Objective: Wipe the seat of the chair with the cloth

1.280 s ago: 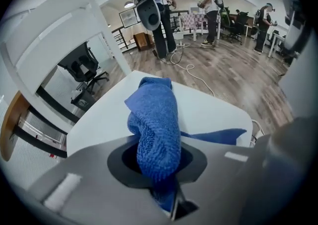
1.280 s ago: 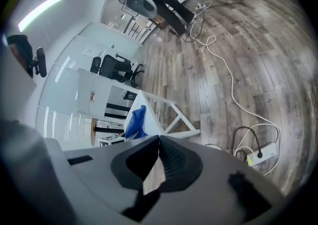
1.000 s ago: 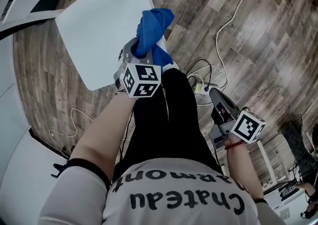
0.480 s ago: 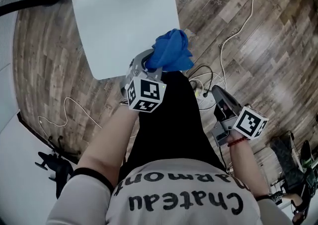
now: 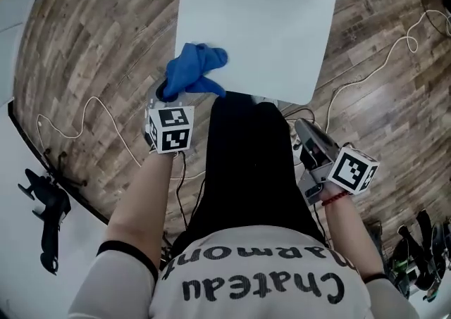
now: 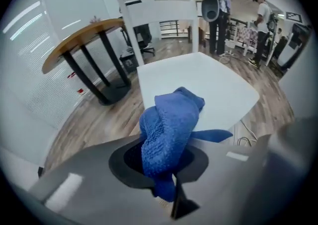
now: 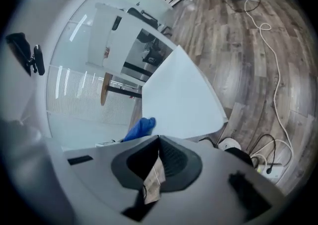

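left gripper view – left tool (image 6: 167,179) clamped on cloth (image 6: 169,124), by seat (image 6: 208,82) edge.

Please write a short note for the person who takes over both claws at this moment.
Left claw: shut on the blue cloth, which is bunched at the near left corner of the white chair seat. Whether it touches the seat, I cannot tell.
Right claw: shut, empty, held low on the right, off the seat.
Done: cloth gripped and brought to the seat.
Left: wipe across the seat. No wiped patch shows, so probably treat all of it as unwiped.
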### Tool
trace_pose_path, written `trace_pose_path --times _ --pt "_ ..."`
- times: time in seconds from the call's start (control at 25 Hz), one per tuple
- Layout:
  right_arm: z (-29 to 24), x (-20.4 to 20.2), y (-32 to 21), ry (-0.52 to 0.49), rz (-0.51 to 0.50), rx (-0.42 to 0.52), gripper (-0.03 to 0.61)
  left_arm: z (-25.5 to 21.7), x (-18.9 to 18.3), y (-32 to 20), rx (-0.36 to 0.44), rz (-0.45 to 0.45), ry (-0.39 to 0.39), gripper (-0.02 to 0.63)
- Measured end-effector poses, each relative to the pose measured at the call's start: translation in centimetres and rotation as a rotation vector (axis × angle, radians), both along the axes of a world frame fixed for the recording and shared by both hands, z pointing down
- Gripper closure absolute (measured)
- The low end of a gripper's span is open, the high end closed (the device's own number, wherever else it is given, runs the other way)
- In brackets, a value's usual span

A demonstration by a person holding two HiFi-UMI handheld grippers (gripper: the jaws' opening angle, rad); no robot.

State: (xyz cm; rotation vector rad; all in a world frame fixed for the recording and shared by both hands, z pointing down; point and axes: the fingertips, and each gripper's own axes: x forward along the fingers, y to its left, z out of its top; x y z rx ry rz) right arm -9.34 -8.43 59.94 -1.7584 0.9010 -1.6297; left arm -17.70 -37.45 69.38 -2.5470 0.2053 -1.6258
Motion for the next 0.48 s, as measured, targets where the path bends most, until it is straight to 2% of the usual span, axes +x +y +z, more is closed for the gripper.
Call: trace_pose_path --times 0.08,0.12,0.28,0.48 --pt "0.5 -0.9 -1.6 -0.005 -0.039 -0.016 0.565 0.3 -0.9 -1.5 -0.011 -0.044 0.002 0.555" --pt "0.7 -1.2 -2.3 -0.007 -0.048 -0.024 0.565 0.7 -1.1 -1.5 -0.029 -0.035 0.000 0.555" --pt "0.9 -2.4 -4.2 -0.015 0.011 -0.031 0.565 2.1 -1.5 0.4 -0.087 0.127 -0.026 0.555" --pt "-0.1 -4.0 -6.2 -0.014 0.033 -0.026 0.565 2.6 -0.7 0.5 -0.115 0.168 -0.018 0.554"
